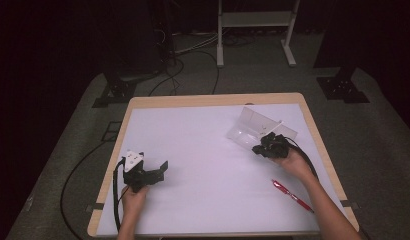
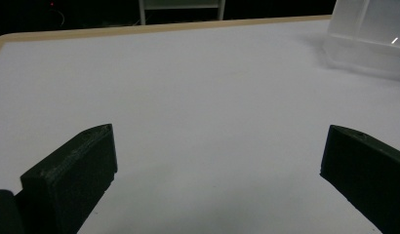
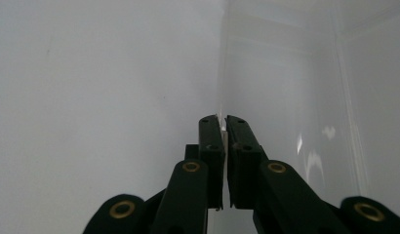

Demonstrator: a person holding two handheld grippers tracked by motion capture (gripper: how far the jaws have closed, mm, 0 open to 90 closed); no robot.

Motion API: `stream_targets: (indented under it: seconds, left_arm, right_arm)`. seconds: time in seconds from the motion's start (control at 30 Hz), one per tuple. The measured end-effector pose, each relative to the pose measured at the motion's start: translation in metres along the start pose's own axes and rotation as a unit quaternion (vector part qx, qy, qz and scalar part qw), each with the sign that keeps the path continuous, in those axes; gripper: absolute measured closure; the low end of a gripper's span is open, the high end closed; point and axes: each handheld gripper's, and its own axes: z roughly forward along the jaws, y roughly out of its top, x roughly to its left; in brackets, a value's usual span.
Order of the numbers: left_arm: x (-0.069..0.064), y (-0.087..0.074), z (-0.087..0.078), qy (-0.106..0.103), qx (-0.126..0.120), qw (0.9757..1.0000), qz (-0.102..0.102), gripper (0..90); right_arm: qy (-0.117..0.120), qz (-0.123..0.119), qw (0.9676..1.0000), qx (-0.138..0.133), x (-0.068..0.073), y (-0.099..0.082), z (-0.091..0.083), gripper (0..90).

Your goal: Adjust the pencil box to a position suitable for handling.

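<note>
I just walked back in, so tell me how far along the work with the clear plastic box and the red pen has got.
Early stage. In hand: the right tool is shut on the thin wall edge of the clear box, which stands open on the white mat. Not begun: the red pen lies on the mat beside the right forearm, outside the box. The left tool rests open on the mat, holding nothing.

Clear plastic box (image 1: 260, 129), far right of tabletop (image 1: 203, 150): no legible text.
Red pen (image 1: 292, 195), near right edge: markings too small to read.
Grippers: no labels readable.
</note>
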Motion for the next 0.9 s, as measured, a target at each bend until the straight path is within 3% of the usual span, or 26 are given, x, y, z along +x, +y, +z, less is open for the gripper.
stream_targets:
  seconds: [0.33, 0.47, 0.67, 0.9]
  left_arm:
    - [0.001, 0.0, 0.0, 0.0, 0.0, 1.0, -0.004, 0.0]
    - [0.001, 0.0, 0.0, 0.0, 0.001, 1.0, -0.004, 0.0]
    - [0.001, 0.0, 0.0, 0.0, 0.001, 1.0, -0.004, 0.0]
    - [0.001, 0.0, 0.0, 0.0, 0.001, 1.0, -0.003, 0.0]
  right_arm:
    - [-0.001, -0.011, 0.9997, -0.023, 0.005, 0.004, -0.014, 85.6]
    - [0.011, -0.018, 0.9993, -0.031, 0.011, 0.007, -0.018, 85.5]
    - [0.034, -0.049, 0.9978, -0.029, 0.028, 0.013, -0.021, 85.5]
    - [0.065, -0.073, 0.9945, -0.038, 0.046, 0.02, -0.024, 85.3]
